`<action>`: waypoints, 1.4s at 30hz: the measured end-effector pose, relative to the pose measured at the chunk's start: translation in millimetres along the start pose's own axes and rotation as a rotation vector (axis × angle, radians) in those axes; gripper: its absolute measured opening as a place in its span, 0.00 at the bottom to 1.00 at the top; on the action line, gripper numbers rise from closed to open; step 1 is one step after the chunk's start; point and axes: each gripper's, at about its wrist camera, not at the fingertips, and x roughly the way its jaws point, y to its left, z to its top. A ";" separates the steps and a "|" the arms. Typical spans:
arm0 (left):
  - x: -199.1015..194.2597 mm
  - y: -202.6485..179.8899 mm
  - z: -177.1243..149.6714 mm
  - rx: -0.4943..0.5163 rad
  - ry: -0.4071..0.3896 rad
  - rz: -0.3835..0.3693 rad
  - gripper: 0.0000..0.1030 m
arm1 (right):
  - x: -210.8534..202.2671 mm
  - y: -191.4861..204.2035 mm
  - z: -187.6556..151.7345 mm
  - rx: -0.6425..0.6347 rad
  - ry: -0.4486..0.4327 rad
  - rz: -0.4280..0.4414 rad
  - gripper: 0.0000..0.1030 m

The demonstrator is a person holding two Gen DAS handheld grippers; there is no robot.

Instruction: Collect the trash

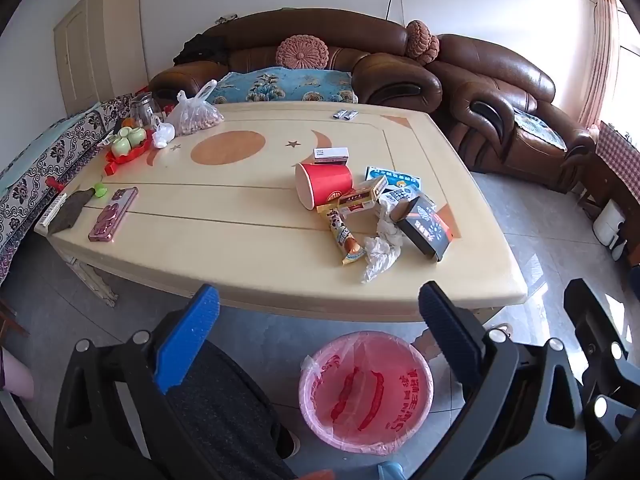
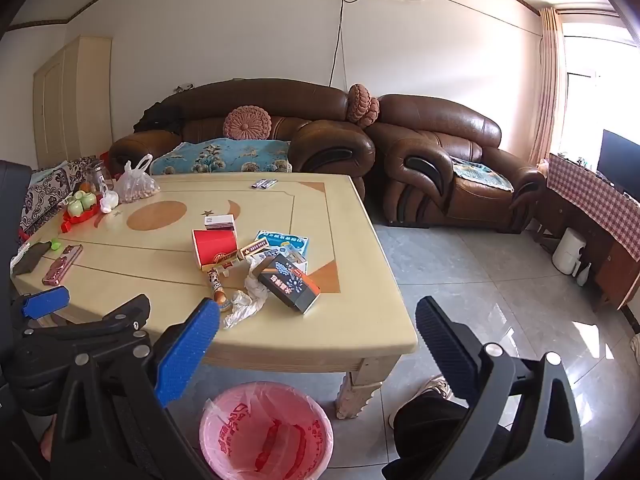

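Note:
Trash lies in a pile on the right part of the cream table (image 1: 240, 248) (image 2: 360, 320): a tipped red paper cup (image 1: 326, 188) (image 2: 214, 249), a black carton (image 1: 426, 229) (image 2: 289, 285), a snack wrapper (image 1: 345, 238) (image 2: 218, 285), crumpled clear plastic (image 1: 378, 254) (image 2: 244, 307) and small boxes (image 1: 358, 199). A pink-lined bin (image 1: 366, 390) (image 2: 266, 432) stands on the floor in front of the table. My left gripper (image 1: 318, 324) is open and empty above the bin. My right gripper (image 2: 318, 340) is open and empty at the table's front corner.
A pink phone (image 1: 113, 214), a green tea set on a red tray (image 1: 128, 142) and a bag of nuts (image 1: 196, 114) sit at the table's left. Brown sofas (image 1: 320, 60) (image 2: 440, 160) stand behind. A person's shoe (image 2: 430, 390) is on the grey floor.

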 end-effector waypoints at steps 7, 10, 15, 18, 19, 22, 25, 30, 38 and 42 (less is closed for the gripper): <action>-3.9 3.4 3.2 -0.006 0.000 -0.005 0.95 | -0.5 1.3 0.3 -0.002 0.000 -0.002 0.93; -2.5 6.7 0.5 -0.011 0.001 -0.021 0.95 | -0.7 2.3 0.3 -0.006 0.000 -0.005 0.93; -9.0 11.6 -0.3 -0.011 -0.011 -0.038 0.95 | -1.7 1.9 0.5 -0.001 -0.001 0.002 0.93; -5.4 12.5 1.0 -0.010 -0.020 -0.034 0.95 | -2.2 0.4 0.8 0.002 -0.003 0.005 0.93; -2.2 2.7 2.3 -0.012 -0.019 -0.027 0.95 | -2.4 0.1 1.2 0.003 -0.004 0.007 0.93; -2.6 2.8 3.5 -0.009 -0.024 -0.028 0.95 | -3.0 -0.9 1.9 0.003 -0.004 0.007 0.93; -3.5 3.2 4.1 -0.009 -0.028 -0.025 0.95 | -3.2 -0.4 1.8 0.003 -0.005 0.006 0.93; -4.4 3.3 4.7 -0.011 -0.025 -0.020 0.95 | -4.6 0.6 5.3 0.002 -0.006 0.009 0.93; -4.4 4.8 5.2 -0.014 -0.026 -0.022 0.95 | -3.8 1.5 7.1 0.002 -0.007 0.009 0.93; -4.4 4.2 6.0 -0.012 -0.024 -0.022 0.95 | -9.3 3.7 12.1 0.000 -0.008 0.013 0.93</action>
